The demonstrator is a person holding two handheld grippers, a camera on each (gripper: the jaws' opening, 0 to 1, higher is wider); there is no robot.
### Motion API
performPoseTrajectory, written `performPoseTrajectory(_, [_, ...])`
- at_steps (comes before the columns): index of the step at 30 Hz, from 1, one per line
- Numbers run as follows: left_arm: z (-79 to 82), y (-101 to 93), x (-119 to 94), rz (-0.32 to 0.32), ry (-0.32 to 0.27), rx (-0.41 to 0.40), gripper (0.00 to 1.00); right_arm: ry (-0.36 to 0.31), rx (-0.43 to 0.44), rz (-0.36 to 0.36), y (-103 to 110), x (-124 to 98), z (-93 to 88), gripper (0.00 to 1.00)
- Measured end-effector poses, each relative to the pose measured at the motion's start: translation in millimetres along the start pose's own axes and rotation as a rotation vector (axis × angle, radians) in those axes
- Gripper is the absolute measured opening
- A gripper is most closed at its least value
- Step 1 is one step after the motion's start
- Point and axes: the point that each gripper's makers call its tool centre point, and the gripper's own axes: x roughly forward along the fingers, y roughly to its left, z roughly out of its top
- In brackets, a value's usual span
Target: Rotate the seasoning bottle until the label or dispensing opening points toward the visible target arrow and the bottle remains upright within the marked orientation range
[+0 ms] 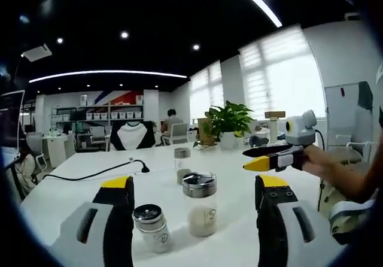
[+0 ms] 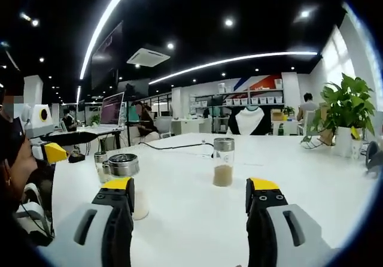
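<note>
- In the left gripper view, the left gripper (image 1: 194,204) hovers with its jaws spread wide; two seasoning bottles stand upright on the white surface (image 1: 90,189) between them: a small bottle (image 1: 152,226) and a taller bottle (image 1: 200,204).
- A third bottle (image 1: 182,165) stands farther back.
- The right gripper (image 1: 258,158) comes in from the right, its jaws nearly together on nothing.
- In the right gripper view, its jaws stand spread, apart from the far bottle (image 2: 223,161).
- A potted plant (image 1: 228,123) stands at the surface's far edge.

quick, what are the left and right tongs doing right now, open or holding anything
Left tongs: open, holding nothing; two seasoning bottles stand on the table between the jaws.
Right tongs: open, holding nothing.
</note>
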Motion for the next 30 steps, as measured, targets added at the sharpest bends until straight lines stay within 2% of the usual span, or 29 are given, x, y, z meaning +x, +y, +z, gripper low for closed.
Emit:
performPoseTrajectory(8, [-5.5,0.1,2.4,0.006,0.009,-0.013,0.87,-0.020,-0.037,-0.007,-8.6,13.2,16.8,0.77])
performPoseTrajectory(13, [-10.4,-2.8,2.2,-0.006,0.026,-0.010,0.87,-0.044,0.011,-0.012,-17.3,17.6,25.3,0.77])
performPoseTrajectory(15, [-12.2,-4.6,0.9,-0.019,0.030,-0.032,0.87,-0.040,0.013,-0.016,-20.6,21.7,25.1,0.77])
performPoseTrajectory(16, [-7.2,-7.4,0.0,-0.035,-0.006,-0.081,0.87,-0.031,0.011,-0.017,-22.5,25.1,23.8,0.76])
performPoseTrajectory(18, [-2.3,-8.5,-2.2,-0.046,-0.037,-0.111,0.87,-0.025,0.004,-0.013,-23.7,29.4,22.9,0.76])
performPoseTrajectory(22, [-5.5,-5.1,-5.6,-0.037,-0.023,-0.100,0.87,-0.063,0.014,0.002,-22.9,36.2,30.6,0.74])
performPoseTrajectory(25, [-11.1,0.1,-7.3,-0.022,-0.005,-0.099,0.87,-0.026,-0.073,-0.027,-25.3,42.4,30.6,0.73])
performPoseTrajectory(30, [-18.7,1.6,-6.7,-0.023,0.018,-0.103,0.87,-0.042,-0.046,-0.012,-26.3,49.9,35.5,0.74])
